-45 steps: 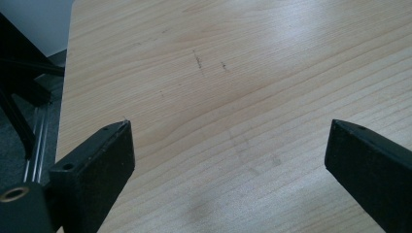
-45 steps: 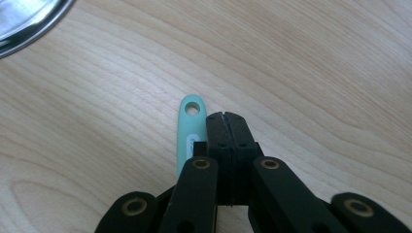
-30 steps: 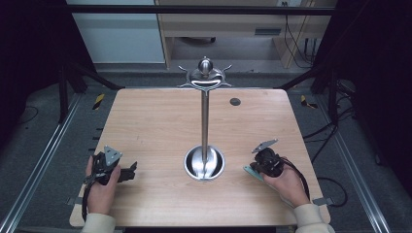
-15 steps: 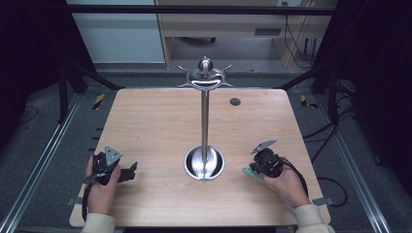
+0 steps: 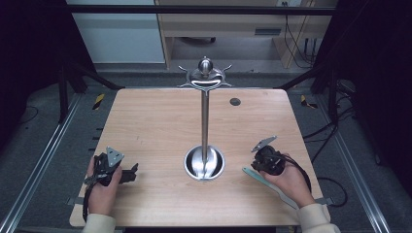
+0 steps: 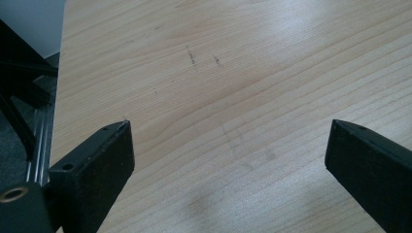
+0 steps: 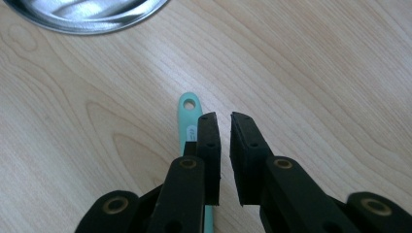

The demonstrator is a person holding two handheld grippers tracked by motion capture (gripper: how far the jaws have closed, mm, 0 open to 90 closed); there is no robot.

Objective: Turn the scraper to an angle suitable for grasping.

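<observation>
lying flat: slim mint plastic handle (image 7: pixel 188 127)

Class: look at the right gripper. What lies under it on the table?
A mint-green handle with a hanging hole lies on the table under the right gripper; the jaws cover its middle, and the hand hides its far end.

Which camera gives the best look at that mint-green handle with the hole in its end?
The right gripper view: the mint-green handle lies close up, hole plain, partly under the right gripper. The high view shows it as a thin strip running under the hand.
</observation>
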